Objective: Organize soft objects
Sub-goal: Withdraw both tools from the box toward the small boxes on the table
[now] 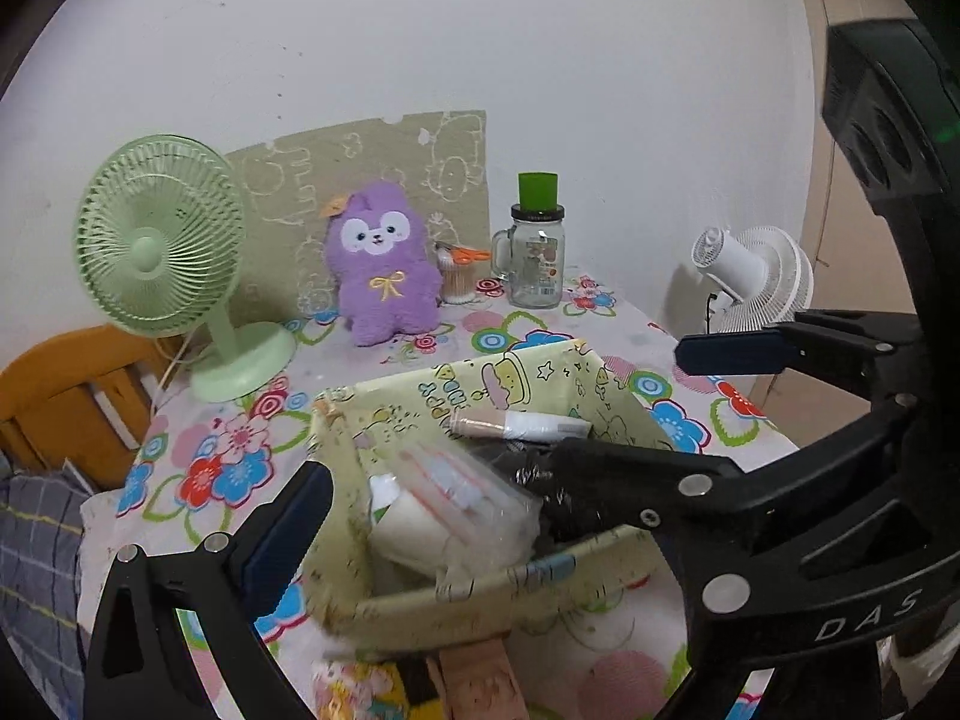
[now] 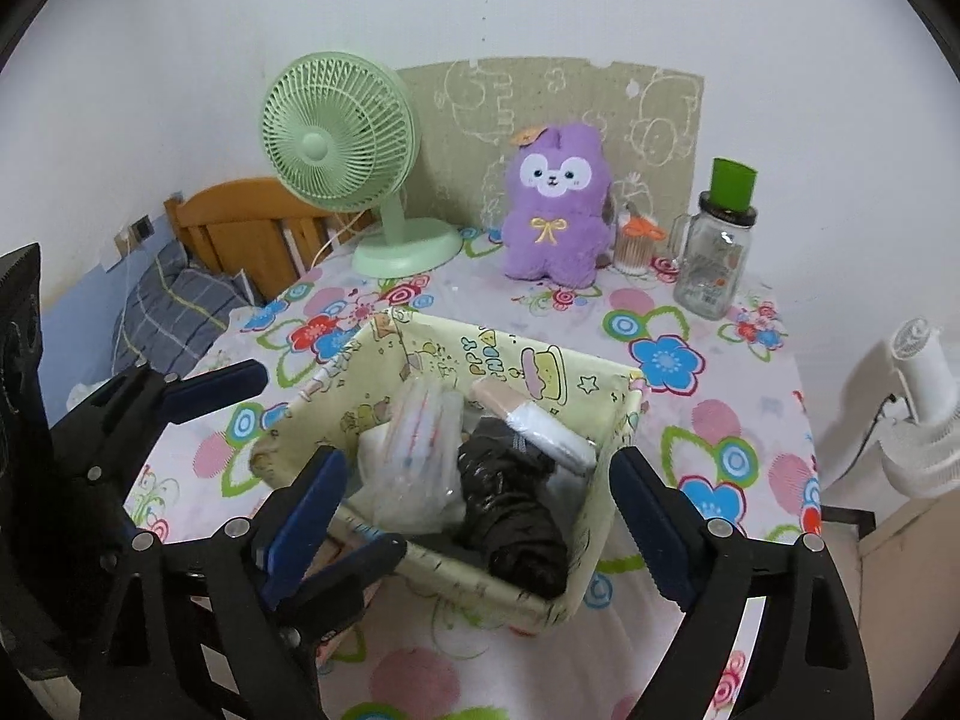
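A pale yellow fabric basket (image 1: 414,396) (image 2: 528,372) sits on the flowered table. In it lie a clear plastic packet (image 1: 462,492) (image 2: 420,444), a crumpled black bundle (image 2: 510,504) and a pink-and-white roll (image 1: 516,423) (image 2: 534,420). A purple plush toy (image 1: 381,264) (image 2: 555,204) sits upright at the back. My left gripper (image 1: 438,477) is open and empty, its fingers on either side of the basket's near left corner. My right gripper (image 2: 474,486) is open and empty over the basket's near edge, and it shows in the left wrist view (image 1: 624,405).
A green desk fan (image 1: 159,240) (image 2: 339,138) stands at the back left. A glass jar with a green lid (image 1: 534,252) (image 2: 717,246) and a cup of cotton swabs (image 1: 459,276) (image 2: 636,246) stand beside the plush. A white fan (image 1: 750,276) (image 2: 924,396) is beyond the right edge.
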Motion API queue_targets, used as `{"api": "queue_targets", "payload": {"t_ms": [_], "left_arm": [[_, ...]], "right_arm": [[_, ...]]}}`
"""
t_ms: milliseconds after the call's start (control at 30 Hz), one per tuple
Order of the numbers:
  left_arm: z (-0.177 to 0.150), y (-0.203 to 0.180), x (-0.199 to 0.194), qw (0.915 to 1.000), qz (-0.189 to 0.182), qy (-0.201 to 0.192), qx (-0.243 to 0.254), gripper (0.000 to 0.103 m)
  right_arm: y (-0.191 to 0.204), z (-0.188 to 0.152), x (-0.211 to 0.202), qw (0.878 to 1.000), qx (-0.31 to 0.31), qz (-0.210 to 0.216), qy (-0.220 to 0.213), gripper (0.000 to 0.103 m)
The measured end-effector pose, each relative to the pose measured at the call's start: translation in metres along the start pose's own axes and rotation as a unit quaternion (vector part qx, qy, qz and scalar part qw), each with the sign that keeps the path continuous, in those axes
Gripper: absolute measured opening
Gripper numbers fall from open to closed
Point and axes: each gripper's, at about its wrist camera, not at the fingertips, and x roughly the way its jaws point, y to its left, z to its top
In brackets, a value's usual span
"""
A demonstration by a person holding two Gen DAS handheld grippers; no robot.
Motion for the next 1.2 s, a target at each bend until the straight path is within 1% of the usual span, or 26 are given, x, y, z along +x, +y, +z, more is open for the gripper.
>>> {"api": "queue_targets", "payload": {"t_ms": [167,233,433,600,700,1067,1200], "left_arm": [[-0.010,-0.001,-0.023,0.9999,0.016,-0.004,-0.002,0.102],[-0.016,-0.001,-0.032,0.9998,0.017,-0.006,-0.005,0.102],[-0.030,0.000,-0.051,0.9994,0.030,-0.003,-0.015,0.100],[-0.043,0.003,-0.062,0.9987,0.044,0.004,-0.025,0.096],[-0.051,0.004,-0.068,0.9986,0.043,0.005,-0.029,0.095],[-0.084,0.012,-0.070,0.9974,0.053,0.027,-0.041,0.092],[-0.095,0.017,-0.064,0.9965,0.055,0.041,-0.047,0.088]], "right_arm": [[0.015,-0.013,-0.020,1.000,0.010,-0.017,-0.015,0.093],[0.022,-0.019,-0.028,0.999,0.013,-0.026,-0.020,0.093],[0.041,-0.034,-0.044,0.998,0.016,-0.050,-0.035,0.093],[0.052,-0.047,-0.053,0.998,0.023,-0.051,-0.040,0.093],[0.059,-0.056,-0.057,0.997,0.025,-0.057,-0.045,0.093],[0.070,-0.087,-0.051,0.996,0.054,-0.066,-0.039,0.093],[0.075,-0.098,-0.042,0.996,0.059,-0.068,-0.028,0.093]]}}
